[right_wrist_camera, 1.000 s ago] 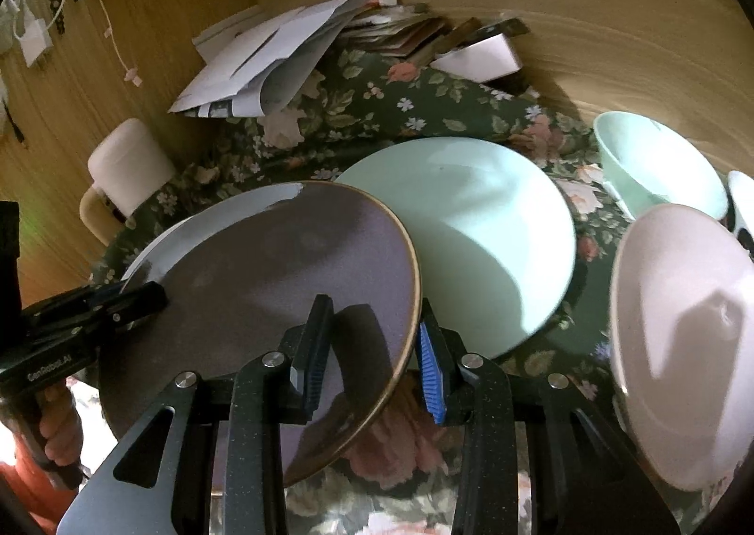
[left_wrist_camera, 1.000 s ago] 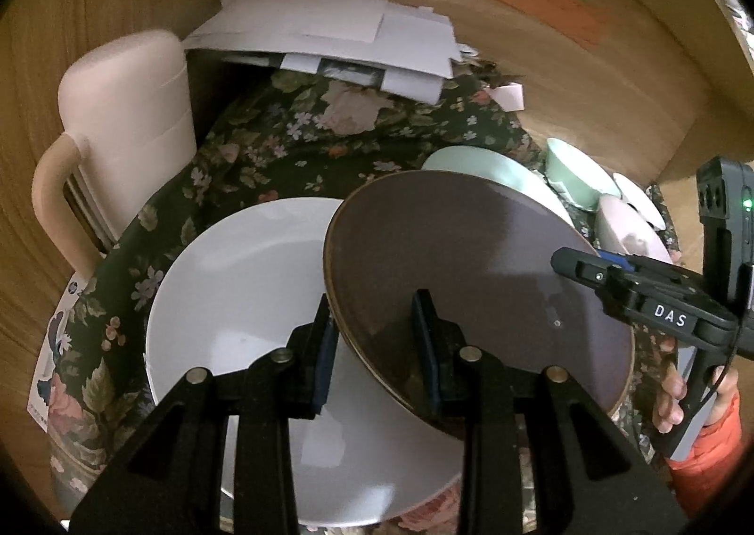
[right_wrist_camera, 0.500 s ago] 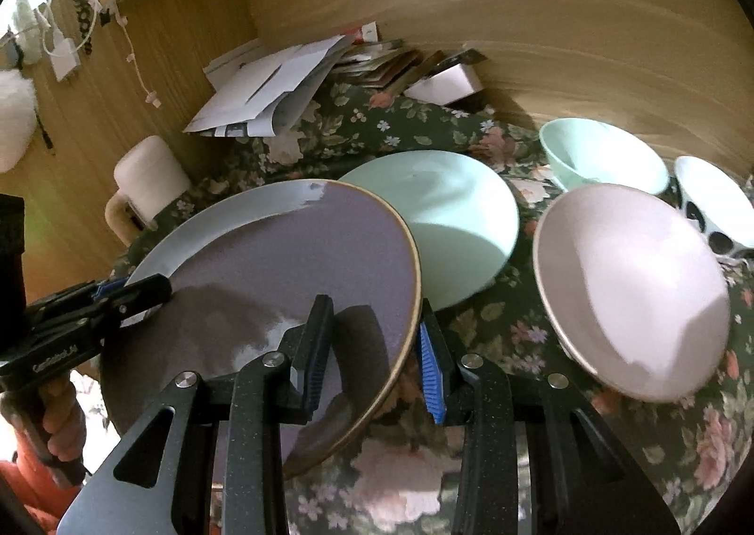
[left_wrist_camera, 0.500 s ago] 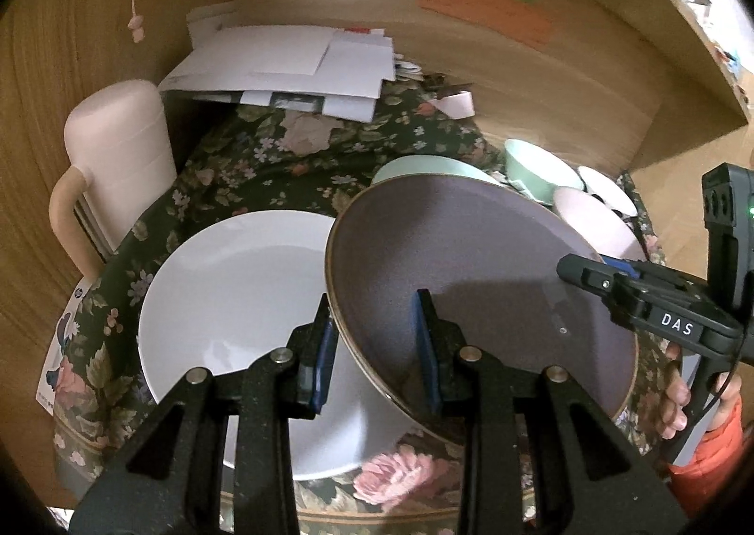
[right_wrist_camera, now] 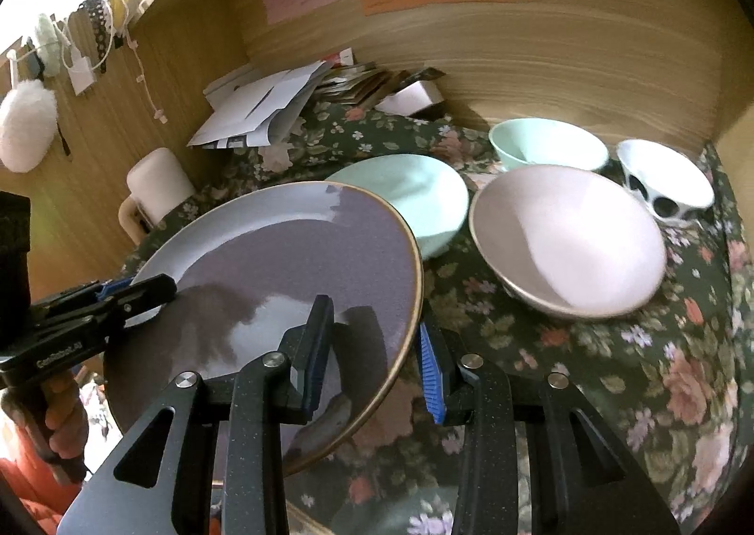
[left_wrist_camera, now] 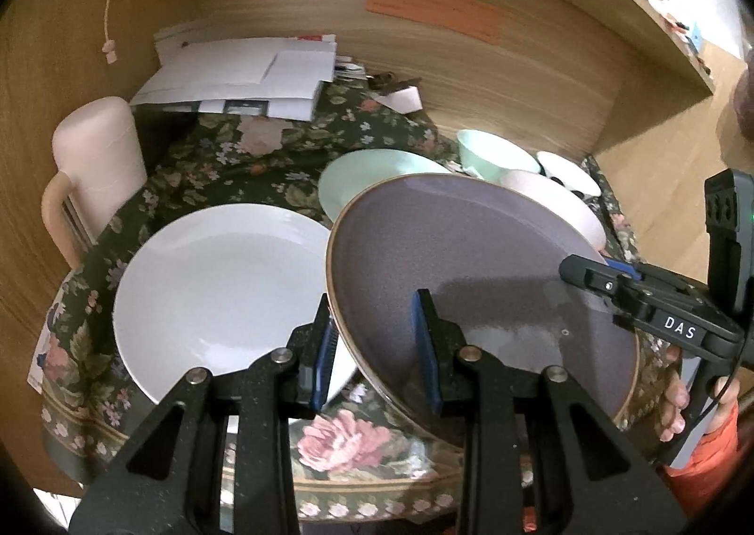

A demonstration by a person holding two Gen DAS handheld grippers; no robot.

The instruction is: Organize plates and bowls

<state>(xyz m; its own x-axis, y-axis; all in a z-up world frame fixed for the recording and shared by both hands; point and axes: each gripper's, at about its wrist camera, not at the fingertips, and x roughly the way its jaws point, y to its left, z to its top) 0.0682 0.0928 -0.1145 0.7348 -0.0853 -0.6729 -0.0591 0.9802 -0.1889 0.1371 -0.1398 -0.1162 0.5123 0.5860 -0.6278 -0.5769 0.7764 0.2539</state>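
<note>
Your left gripper (left_wrist_camera: pixel 377 351) straddles the near-left rim of the purple plate (left_wrist_camera: pixel 471 271), one blue pad under it, one on top, clamped on the rim. Your right gripper (right_wrist_camera: pixel 377 356) has the opposite rim the same way: one pad on the plate face, one outside the gold edge, gripping it. The plate is off the cloth between the two grippers, tilted.

Left wrist view only: the white plate (left_wrist_camera: pixel 217 290) lies flat on the cloth, left of the purple plate and partly under its edge. The right wrist view does not show it; the purple plate blocks that side.

Right wrist view only: a clear look at the pink bowl (right_wrist_camera: pixel 570 238), the mint bowl (right_wrist_camera: pixel 546 151) behind it, and the black-and-white spotted bowl (right_wrist_camera: pixel 664 186) at far right. In the left view these are mostly hidden behind the purple plate.

Both views: the mint plate (right_wrist_camera: pixel 405 200) sits just behind the purple plate, on the cloth.

Surface: dark green floral tablecloth (right_wrist_camera: pixel 612 370). A wooden wall (right_wrist_camera: pixel 542 45) stands behind it, with pink, green and orange paper strips. A stack of white envelopes (left_wrist_camera: pixel 245 78) sits at the back left, a pale pink jug (left_wrist_camera: pixel 94 158) at the left edge.

The purple plate is matte grey-purple with a thin gold-brown rim and glare patches on its face.
</note>
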